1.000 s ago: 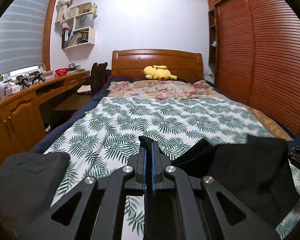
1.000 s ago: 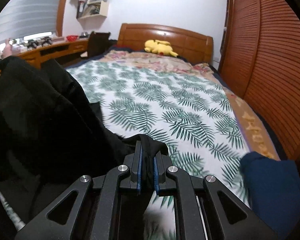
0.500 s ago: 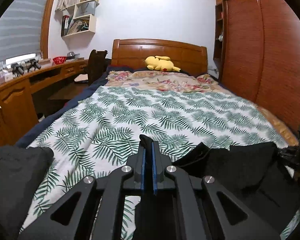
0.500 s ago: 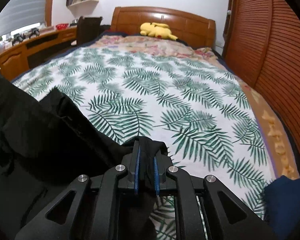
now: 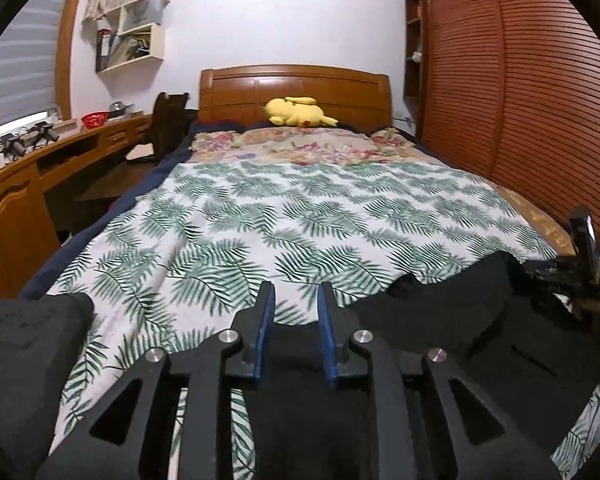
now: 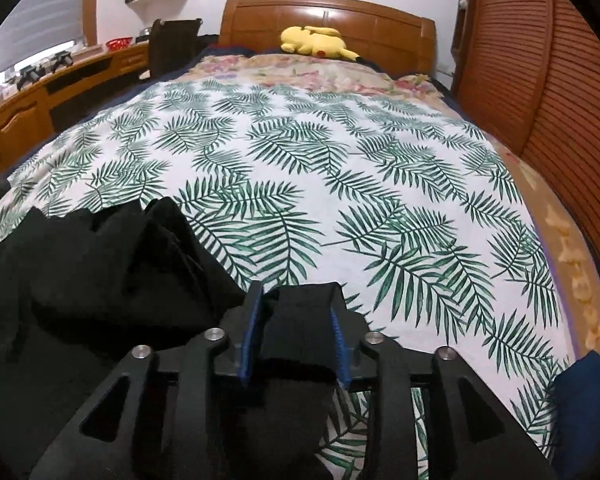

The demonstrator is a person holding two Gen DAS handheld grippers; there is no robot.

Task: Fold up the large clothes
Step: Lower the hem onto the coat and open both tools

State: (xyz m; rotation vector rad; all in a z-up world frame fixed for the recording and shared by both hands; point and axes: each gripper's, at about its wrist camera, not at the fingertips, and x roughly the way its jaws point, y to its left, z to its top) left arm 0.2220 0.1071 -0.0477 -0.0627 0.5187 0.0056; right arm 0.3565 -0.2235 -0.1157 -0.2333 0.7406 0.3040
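Ahead of the fingers stretches a bed (image 5: pixel 300 216) under a white cover printed with green leaves, with a flowered blanket (image 5: pixel 300 146) at its far end. Beyond that stands a wooden headboard (image 5: pixel 296 88) against a plain white wall (image 5: pixel 284 12), a yellow plush toy (image 5: pixel 298 112) lying before it. Off to the left run a long wooden desk (image 5: pixel 60 152), a dark chair (image 5: pixel 170 120), wall shelves (image 5: pixel 130 36) and a window with blinds (image 5: pixel 16 76). To the right stands a slatted wooden wardrobe (image 5: pixel 520 92).

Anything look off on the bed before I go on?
The black garment lies bunched in peaks, not flat. Both grippers' jaws have just been opening: left gripper clear, right gripper with a fold between its pads.
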